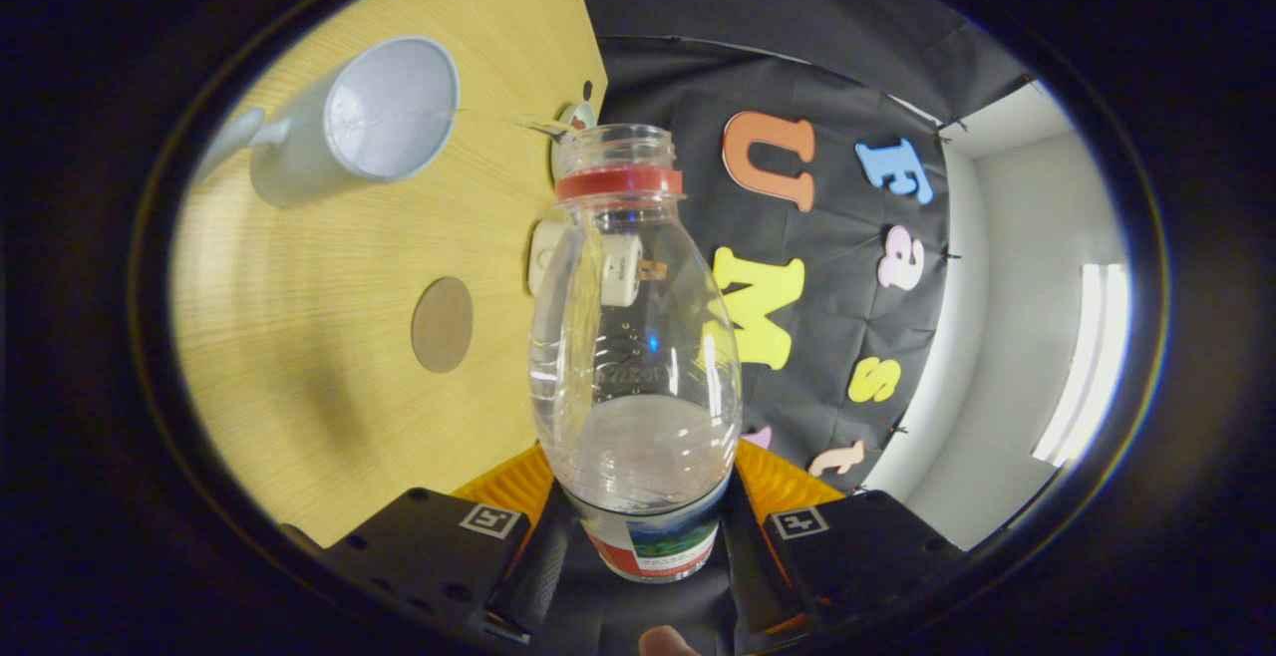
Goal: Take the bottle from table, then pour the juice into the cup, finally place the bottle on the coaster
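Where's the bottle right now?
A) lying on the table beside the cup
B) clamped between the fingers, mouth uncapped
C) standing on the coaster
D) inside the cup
B: the bottle sits between the two fingers of the hand-held gripper, both pressing its lower body, its mouth open; the round coaster lies bare on the table.

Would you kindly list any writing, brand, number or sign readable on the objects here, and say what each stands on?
No text can be quoted.
label on the bottle: print too small and blurred to read.
embossed marks on the bottle's clear wall: blurred, unreadable.
square markers on the hand-held gripper, whose fingers are shut on the bottle: patterns, no words.
cup and coaster: no text visible.
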`<state>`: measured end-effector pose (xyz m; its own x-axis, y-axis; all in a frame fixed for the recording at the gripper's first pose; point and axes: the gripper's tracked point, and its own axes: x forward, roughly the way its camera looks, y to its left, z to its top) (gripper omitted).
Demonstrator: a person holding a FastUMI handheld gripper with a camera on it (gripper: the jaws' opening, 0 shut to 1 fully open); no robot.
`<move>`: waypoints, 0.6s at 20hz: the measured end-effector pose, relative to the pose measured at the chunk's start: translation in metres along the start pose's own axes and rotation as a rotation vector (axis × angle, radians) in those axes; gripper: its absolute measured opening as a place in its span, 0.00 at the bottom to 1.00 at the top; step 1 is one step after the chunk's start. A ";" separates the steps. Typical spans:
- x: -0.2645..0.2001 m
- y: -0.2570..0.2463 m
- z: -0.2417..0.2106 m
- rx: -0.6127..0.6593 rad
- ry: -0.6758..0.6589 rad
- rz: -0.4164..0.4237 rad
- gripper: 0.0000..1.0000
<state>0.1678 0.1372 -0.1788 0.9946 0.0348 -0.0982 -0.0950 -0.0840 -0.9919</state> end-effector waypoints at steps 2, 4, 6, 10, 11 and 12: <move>0.000 -0.001 0.000 -0.011 0.000 -0.002 0.76; 0.001 -0.002 -0.001 -0.020 -0.001 -0.006 0.76; 0.000 -0.005 -0.001 -0.025 0.000 -0.011 0.76; 0.000 -0.013 0.000 -0.039 -0.003 -0.025 0.76; 0.000 -0.015 0.001 -0.043 -0.003 -0.028 0.76; 0.000 -0.017 0.001 -0.046 -0.006 -0.031 0.76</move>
<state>0.1692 0.1395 -0.1624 0.9967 0.0437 -0.0679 -0.0618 -0.1283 -0.9898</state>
